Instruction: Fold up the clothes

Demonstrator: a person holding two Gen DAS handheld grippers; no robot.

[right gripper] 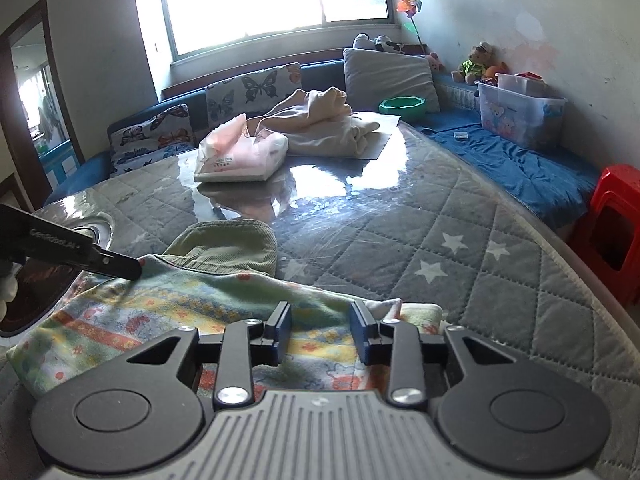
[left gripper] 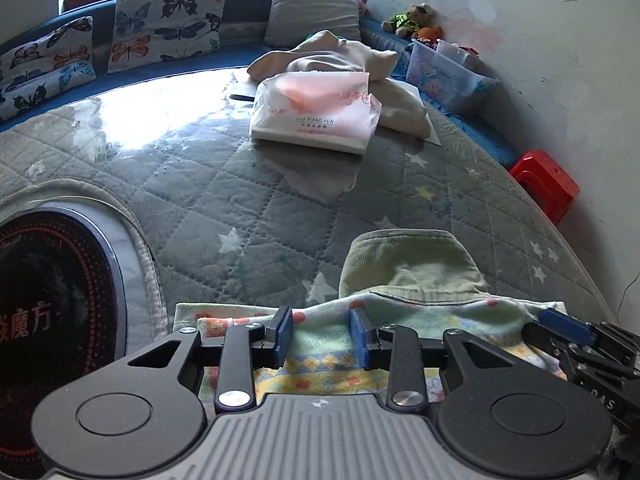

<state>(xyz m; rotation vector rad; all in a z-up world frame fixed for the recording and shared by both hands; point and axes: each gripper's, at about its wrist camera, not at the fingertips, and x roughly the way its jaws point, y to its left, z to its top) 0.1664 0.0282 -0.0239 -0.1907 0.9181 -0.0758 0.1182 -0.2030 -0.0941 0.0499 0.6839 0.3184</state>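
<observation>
A patterned pastel garment lies folded at the near edge of the quilted grey table cover. An olive corduroy garment pokes out from under its far edge. My right gripper hovers over the patterned garment's right end, jaws parted, with the cloth lying below and between them but not pinched. My left gripper stands over the same patterned garment at its left part, jaws also apart and the pads not visibly pressing. The olive garment sits just beyond it.
A pink-and-white tissue pack and a heap of beige clothes sit at the far middle. A dark round cooktop is set in at the near left. A red stool and a clear plastic bin stand at the right.
</observation>
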